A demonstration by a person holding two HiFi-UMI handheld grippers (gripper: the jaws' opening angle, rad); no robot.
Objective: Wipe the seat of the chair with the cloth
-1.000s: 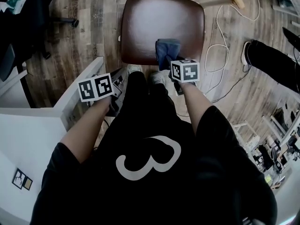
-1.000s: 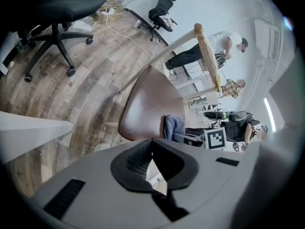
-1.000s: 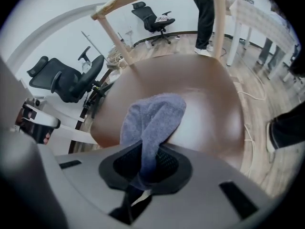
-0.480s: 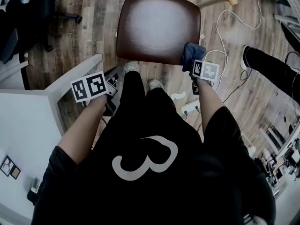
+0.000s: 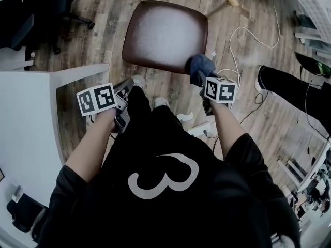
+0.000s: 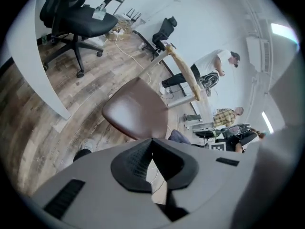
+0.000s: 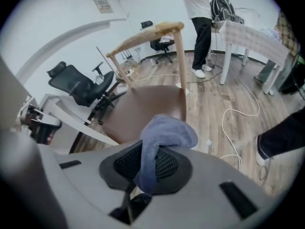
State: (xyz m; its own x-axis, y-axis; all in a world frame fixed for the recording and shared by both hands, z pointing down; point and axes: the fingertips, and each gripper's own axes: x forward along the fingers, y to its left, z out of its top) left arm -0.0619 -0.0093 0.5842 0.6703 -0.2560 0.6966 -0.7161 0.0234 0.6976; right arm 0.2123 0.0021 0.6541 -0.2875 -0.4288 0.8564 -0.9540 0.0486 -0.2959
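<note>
My right gripper is clamped on the blue cloth, which bunches up past my fingertips, right at the near-right corner of the chair seat. My left gripper is pinched together with nothing in it.

I'm standing in an office, or a work room fitted out like one. A black swivel office chair on a star-shaped castor base stands on the wood-plank floor beside a curved white counter. A long white cable trails over the boards, and a white power strip lies near my feet. Further off, a person in a white top stands at a white-legged table. A bright strip light glows overhead.
</note>
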